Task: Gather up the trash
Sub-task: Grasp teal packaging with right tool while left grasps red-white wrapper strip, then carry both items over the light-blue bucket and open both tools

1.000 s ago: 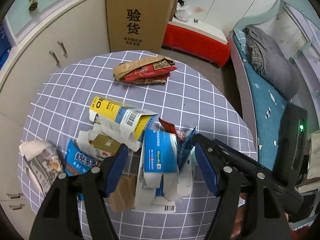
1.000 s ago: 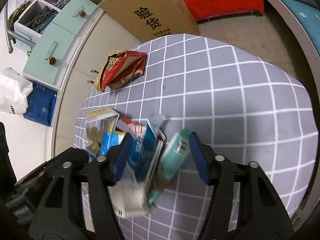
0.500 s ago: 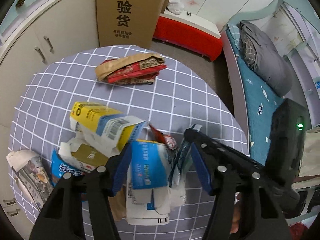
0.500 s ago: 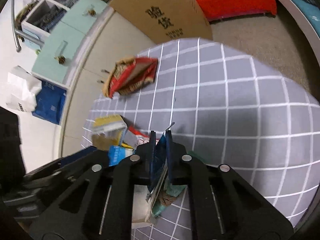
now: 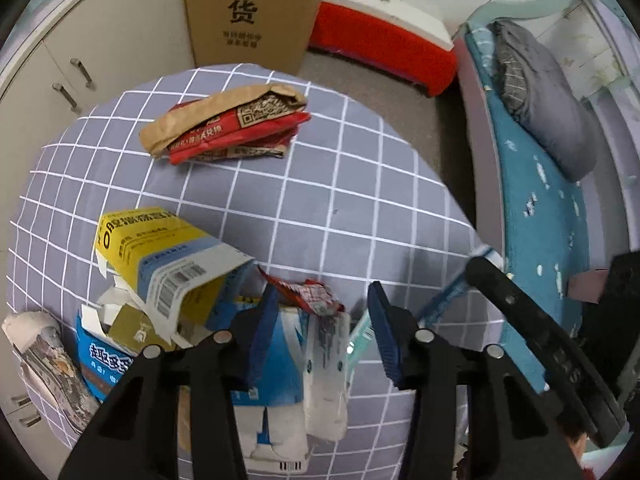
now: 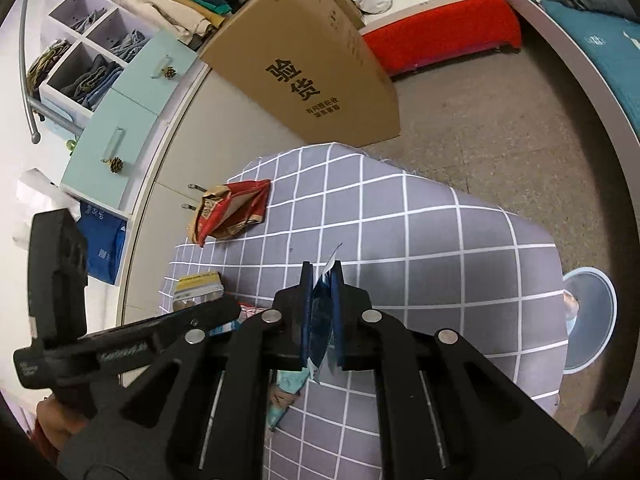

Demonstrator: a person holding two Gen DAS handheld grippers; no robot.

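Observation:
A heap of trash lies on the grey checked tablecloth [image 5: 360,184]: a yellow-and-blue carton [image 5: 160,256], a blue-and-white carton [image 5: 280,364], a white wrapper [image 5: 326,364] and a red wrapper [image 5: 316,294]. My left gripper [image 5: 322,308] points down over the heap. Its jaws are closing with the blue-and-white carton and the white wrapper between them, and the right pad stands apart from them. My right gripper [image 6: 322,276] is shut on a thin blue wrapper [image 6: 320,316] and holds it above the cloth. A teal wrapper [image 6: 288,392] hangs below it.
A brown-and-red paper bag [image 5: 228,124] lies at the table's far side. A blue packet [image 5: 102,360] and a printed wrapper [image 5: 44,360] lie at the left edge. A cardboard box [image 6: 312,68] stands behind the table, a bed [image 5: 540,184] to the right and a light blue bin [image 6: 588,320] on the floor.
My right gripper has shut on the blue wrapper and lifted it off the heap. My left gripper has come down onto the heap and its jaws have narrowed around the blue-and-white carton.

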